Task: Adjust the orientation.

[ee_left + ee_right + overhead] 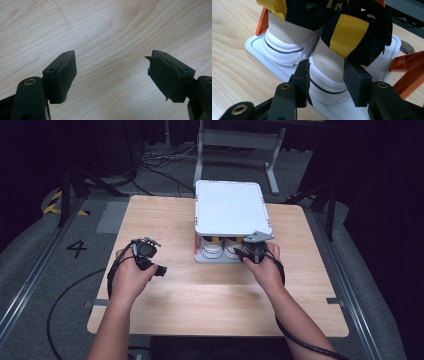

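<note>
White heel (pixel 329 72) sits between my right gripper (pixel 325 82) jaws, barely clamped, so I judge the shoe may slip; left gripper (pixel 111 75) gapes idle.

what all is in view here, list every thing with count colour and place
shoes: two, white with navy and yellow heels, on the rack's lower shelf, heels toward the person
shoe rack: one, white shelves with orange supports, far middle of the table
table: one, light wood, centre
cables: several, black, floor beyond the table
left gripper: one, black, jaws open over bare table
right gripper: one, black, jaws around the right shoe's heel
</note>
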